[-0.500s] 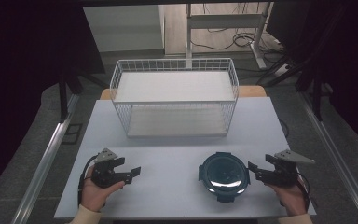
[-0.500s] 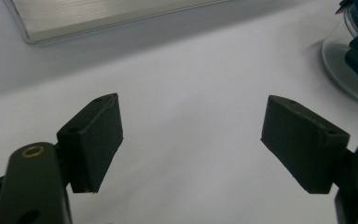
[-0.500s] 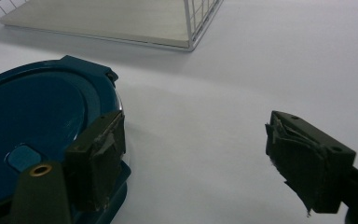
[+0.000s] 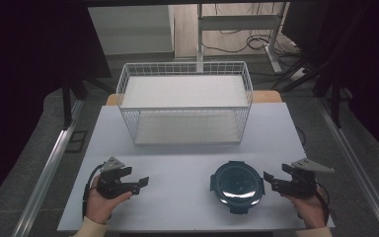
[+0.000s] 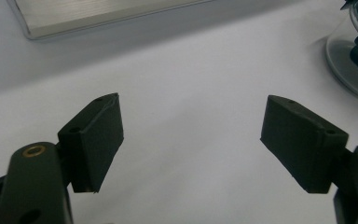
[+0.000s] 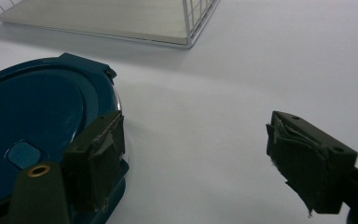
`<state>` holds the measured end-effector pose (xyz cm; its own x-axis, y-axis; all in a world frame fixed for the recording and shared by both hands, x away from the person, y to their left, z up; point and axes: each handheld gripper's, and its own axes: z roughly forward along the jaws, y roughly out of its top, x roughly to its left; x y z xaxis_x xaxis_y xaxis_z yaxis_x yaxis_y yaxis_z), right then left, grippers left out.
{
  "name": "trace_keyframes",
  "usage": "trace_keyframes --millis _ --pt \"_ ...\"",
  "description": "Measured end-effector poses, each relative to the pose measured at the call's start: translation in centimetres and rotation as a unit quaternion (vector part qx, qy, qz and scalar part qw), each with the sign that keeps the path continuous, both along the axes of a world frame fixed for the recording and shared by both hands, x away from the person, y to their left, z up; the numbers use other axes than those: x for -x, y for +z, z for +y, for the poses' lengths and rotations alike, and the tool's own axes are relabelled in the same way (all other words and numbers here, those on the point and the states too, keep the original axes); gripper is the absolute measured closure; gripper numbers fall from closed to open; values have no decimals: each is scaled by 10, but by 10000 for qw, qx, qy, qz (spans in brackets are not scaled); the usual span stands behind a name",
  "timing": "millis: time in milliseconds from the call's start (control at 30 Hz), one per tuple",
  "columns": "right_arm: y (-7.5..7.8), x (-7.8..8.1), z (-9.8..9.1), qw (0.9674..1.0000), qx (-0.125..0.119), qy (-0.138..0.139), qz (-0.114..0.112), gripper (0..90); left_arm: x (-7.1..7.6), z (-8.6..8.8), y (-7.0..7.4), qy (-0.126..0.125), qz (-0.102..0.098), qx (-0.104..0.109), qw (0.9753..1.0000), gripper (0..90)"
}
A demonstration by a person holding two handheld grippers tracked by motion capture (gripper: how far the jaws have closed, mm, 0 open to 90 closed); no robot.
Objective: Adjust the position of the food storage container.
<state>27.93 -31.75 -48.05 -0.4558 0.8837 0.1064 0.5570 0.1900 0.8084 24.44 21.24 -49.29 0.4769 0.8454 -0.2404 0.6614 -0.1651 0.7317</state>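
A round container with a dark teal clip-on lid (image 4: 237,185) lies flat on the white table (image 4: 187,148), front right. My right gripper (image 4: 268,181) stands open just right of it, its left jaw beside the lid's edge (image 6: 51,121). My left gripper (image 4: 143,182) rests open at the front left, well apart from the container, with nothing between its jaws; the container's glass rim (image 5: 354,70) shows at the far right of the left gripper view. A white wire basket (image 4: 185,101) stands at the back middle of the table.
The basket's corner (image 6: 186,28) lies ahead of the right gripper, its base (image 5: 98,14) ahead of the left one. Bare tabletop stretches between the two grippers and the basket. A desk frame and cables (image 4: 237,39) stand beyond the table.
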Motion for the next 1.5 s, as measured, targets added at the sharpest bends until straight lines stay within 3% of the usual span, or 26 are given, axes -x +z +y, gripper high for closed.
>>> trace_keyframes --millis 467,533,700,900,1100,1233,1267,1300,1367,1500 --pt "13 3 -6 10000 20 -50 -60 210 1 3 2 32 -27 18 10000 205" --pt "17 6 -8 10000 -87 -39 2 225 0 5 2 50 -19 42 10000 205" --pt "22 15 -14 10000 -48 54 47 270 0 5 1 50 -11 36 10000 205" --pt "19 24 -17 9989 24 293 366 332 2 6 5 73 -48 56 9999 203" --pt "14 29 -15 9954 137 645 701 498 1 9 5 118 -41 87 9999 203" --pt "10 32 -12 9915 347 863 906 646 1 9 4 133 -27 81 9999 203" --pt "10 32 -12 9915 347 863 906 646 1 9 4 133 -27 81 9999 203" --pt "8 34 -9 9890 499 1005 968 725 1 9 5 137 -36 76 9999 203" --pt "8 36 -6 9868 588 1121 1011 792 2 8 5 122 -39 69 9999 203" --pt "7 38 -1 9833 620 1327 1083 885 2 8 5 120 -40 64 9999 203"
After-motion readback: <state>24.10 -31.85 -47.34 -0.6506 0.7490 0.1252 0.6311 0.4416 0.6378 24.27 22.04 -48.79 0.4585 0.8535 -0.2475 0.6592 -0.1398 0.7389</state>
